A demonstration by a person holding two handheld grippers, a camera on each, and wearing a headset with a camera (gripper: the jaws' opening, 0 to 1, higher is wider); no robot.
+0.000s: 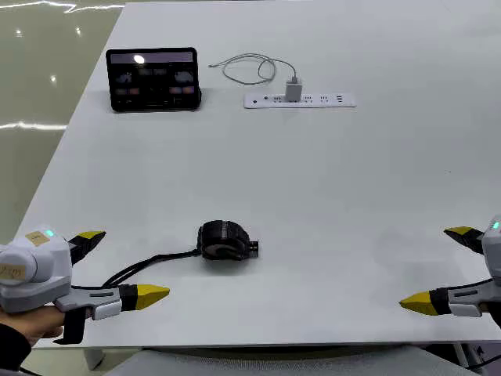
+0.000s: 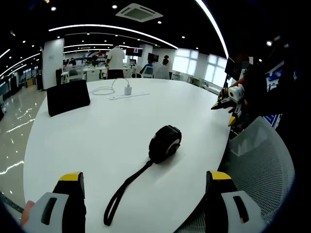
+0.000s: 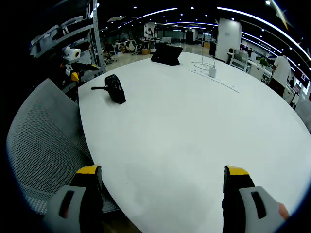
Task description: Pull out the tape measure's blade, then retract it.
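- Near the front edge of the desk [image 1: 329,180], left of centre, the tape measure [image 1: 227,241] lies on its side with the blade fully wound in (nothing pulled out yet).
- Its black wrist strap [image 1: 149,266] trails from the case toward the left gripper [image 1: 135,262] and reaches in between that gripper's 2 yellow tips. Case and strap together lie on a line pointing at that gripper.
- The left gripper is spread wide, holds nothing, and is the nearer of the 2.
- The right gripper [image 1: 423,266] is also wide and empty, well apart from the tape measure, by the desk's right side.
- A small nub on the case, probably the blade's hook, faces the right gripper. I judge the left should steady the case while the right comes across for the hook.
- At the far side stand a tablet [image 1: 153,78] and a power strip [image 1: 300,99] with a charger plugged in.
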